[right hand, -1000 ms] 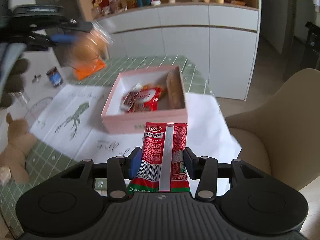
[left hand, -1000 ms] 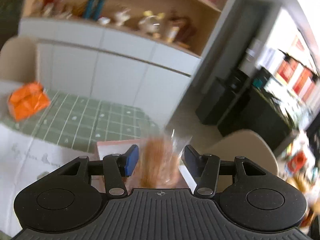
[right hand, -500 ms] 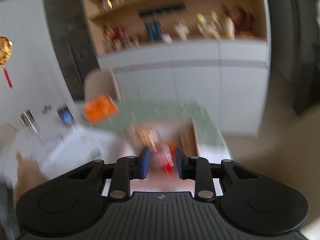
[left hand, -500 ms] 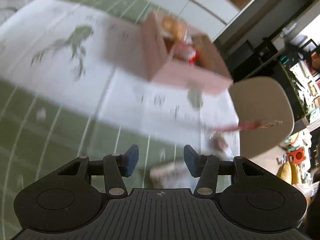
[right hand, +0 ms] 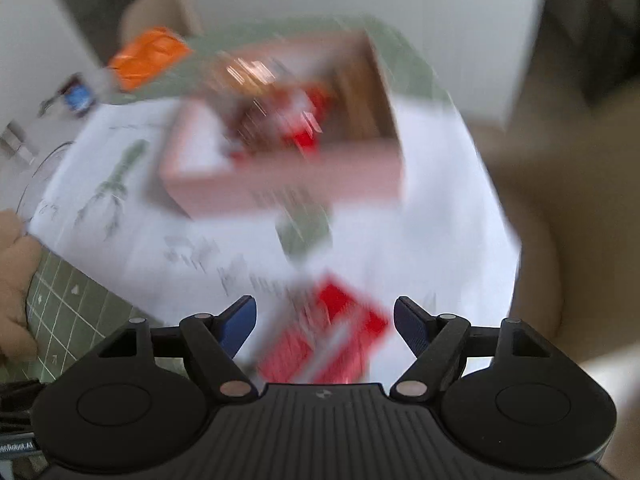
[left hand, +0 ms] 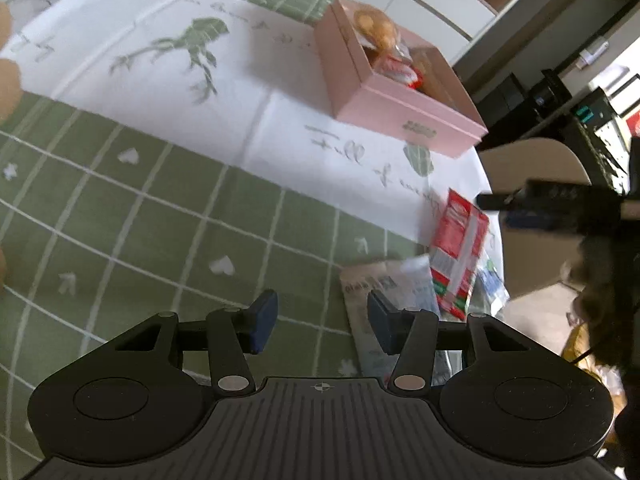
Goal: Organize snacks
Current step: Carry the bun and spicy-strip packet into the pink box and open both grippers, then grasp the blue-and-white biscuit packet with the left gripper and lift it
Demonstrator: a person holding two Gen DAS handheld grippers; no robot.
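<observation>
Green checked cloth (left hand: 132, 216) on the table's near side lay bare and passable. The pink box (left hand: 384, 92) blocked the far right corner; snack packets (left hand: 456, 256) crowded the right edge.

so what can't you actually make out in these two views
- Right wrist view: motion blur smears the pink box contents and the red packet print.
- Left wrist view: the pale packets are partly covered by the left gripper.
- Right gripper jaws opening; blur hides contact.

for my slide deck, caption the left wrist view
Open left gripper over green checked tablecloth, red snack packet nearby.
</observation>
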